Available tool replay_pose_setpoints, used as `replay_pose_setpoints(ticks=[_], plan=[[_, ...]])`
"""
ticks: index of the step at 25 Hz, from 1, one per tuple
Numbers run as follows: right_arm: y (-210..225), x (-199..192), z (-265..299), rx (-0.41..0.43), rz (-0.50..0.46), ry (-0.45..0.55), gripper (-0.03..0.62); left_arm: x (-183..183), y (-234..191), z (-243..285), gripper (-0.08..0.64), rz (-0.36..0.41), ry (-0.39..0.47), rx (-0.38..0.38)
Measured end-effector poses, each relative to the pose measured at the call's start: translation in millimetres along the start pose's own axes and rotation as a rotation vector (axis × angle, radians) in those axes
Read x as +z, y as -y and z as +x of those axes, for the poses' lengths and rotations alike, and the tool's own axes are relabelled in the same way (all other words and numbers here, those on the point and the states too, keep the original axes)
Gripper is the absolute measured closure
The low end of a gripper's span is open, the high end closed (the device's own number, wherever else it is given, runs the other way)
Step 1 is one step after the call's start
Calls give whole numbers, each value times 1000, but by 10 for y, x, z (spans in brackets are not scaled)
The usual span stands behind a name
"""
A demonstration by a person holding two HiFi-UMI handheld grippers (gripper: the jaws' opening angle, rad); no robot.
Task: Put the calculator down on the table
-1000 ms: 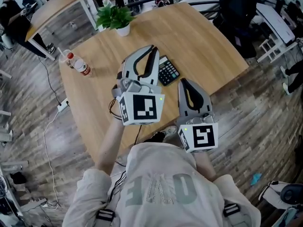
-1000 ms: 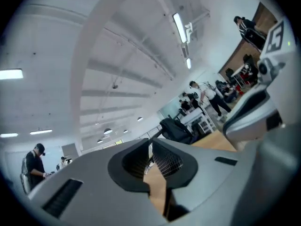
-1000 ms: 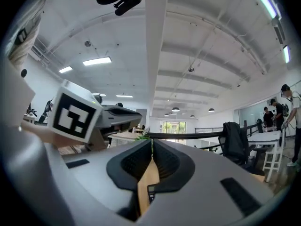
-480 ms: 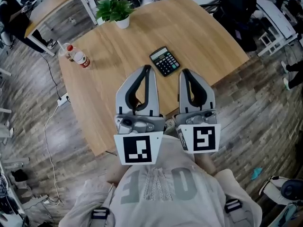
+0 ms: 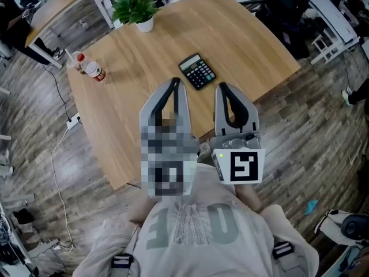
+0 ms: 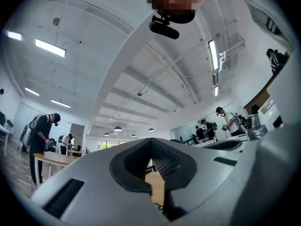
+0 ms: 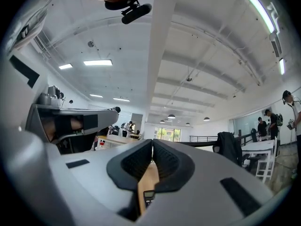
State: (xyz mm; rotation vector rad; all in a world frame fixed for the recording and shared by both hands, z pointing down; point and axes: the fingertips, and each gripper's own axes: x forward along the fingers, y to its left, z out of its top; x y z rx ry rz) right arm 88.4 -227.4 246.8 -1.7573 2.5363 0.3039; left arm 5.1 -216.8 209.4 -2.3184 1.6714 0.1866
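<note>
The black calculator (image 5: 197, 71) lies flat on the wooden table (image 5: 132, 97), free of both grippers. My left gripper (image 5: 174, 83) is shut and empty, its tips a short way on the near side of the calculator, to its left. My right gripper (image 5: 222, 88) is also shut and empty, beside the left one, just near and right of the calculator. In the right gripper view the jaws (image 7: 151, 160) meet with nothing between them, and a sliver of the calculator (image 7: 148, 197) shows below. The left gripper view shows its jaws (image 6: 151, 161) closed over bare table.
A potted green plant (image 5: 134, 11) stands at the table's far edge and a plastic bottle (image 5: 90, 69) lies at its left side. A black office chair (image 5: 285, 10) is beyond the table's right corner. Cables (image 5: 60, 154) run over the floor at left.
My left gripper has pulled back toward me from over the calculator, which now lies uncovered on the table. My right gripper has hardly moved.
</note>
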Motion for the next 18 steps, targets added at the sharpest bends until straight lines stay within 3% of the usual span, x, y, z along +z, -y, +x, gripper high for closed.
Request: replay_pose_setpoints(ticks=[18], plan=[[137, -61, 50, -3, -8, -6, 571, -57, -237, 22, 550, 20, -3, 77]])
